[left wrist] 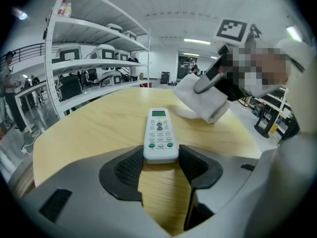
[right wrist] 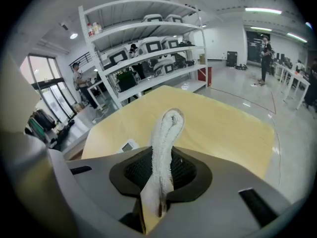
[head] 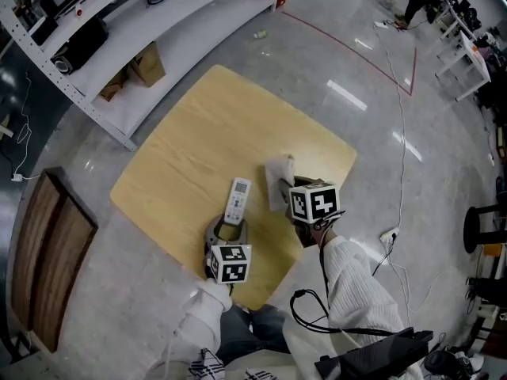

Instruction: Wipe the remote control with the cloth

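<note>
My left gripper (head: 227,229) squeezes the near end of the remote control (head: 238,200), which lies flat on the wood table (head: 190,133). My right gripper (head: 287,193) pinches the white cloth (head: 277,177) tight, just beside the remote.

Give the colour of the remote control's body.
White remote control, clearest in the left gripper view.
</note>
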`<state>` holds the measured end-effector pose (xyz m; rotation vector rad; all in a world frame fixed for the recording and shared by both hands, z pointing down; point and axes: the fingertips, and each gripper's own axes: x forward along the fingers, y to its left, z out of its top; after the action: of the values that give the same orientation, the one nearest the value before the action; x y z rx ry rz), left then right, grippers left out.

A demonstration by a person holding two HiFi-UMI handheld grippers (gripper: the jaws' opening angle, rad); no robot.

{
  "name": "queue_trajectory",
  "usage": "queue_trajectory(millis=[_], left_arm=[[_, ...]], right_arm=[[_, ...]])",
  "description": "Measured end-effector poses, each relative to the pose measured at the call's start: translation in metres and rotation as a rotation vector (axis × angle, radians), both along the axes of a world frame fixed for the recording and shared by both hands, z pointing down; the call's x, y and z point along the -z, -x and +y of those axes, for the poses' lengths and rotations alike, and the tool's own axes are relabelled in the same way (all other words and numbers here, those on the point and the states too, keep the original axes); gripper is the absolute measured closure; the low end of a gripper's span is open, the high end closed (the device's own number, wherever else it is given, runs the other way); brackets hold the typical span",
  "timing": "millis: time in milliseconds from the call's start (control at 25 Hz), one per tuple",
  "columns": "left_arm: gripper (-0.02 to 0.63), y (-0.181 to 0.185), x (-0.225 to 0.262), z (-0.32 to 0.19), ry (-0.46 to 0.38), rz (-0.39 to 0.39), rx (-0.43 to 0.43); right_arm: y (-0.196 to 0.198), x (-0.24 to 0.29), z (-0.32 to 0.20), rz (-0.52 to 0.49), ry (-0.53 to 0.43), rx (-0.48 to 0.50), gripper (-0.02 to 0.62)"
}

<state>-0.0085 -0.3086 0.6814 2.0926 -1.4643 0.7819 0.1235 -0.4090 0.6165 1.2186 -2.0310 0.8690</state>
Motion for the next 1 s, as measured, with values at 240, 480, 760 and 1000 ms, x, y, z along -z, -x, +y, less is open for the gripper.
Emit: queue_trajectory(millis=[240,480,760,1000], left_arm=[[0.371,-0.018,0.012,0.014,-0.039,0.025,-0.084],[0.351,0.016,0.033,0.03,-0.082,0.035,0.021],[0.6,0.035,0.1,0.071,-0.162,0.243,0.06],[0.603,0.033,0.147,0.11,-0.215,0.324,0.019]], right_arm=[[-0.054,-0.005,0.036,-0.071,0.046,-0.112,0.506],[-0.068,-0.007,0.07,-0.139,0.033,-0.244,0.506],[-0.04,0.021,0.137,-0.126,-0.149,-0.334,0.506],[0.005,0.063,0.21,-0.058,-0.328,-0.314,0.506]])
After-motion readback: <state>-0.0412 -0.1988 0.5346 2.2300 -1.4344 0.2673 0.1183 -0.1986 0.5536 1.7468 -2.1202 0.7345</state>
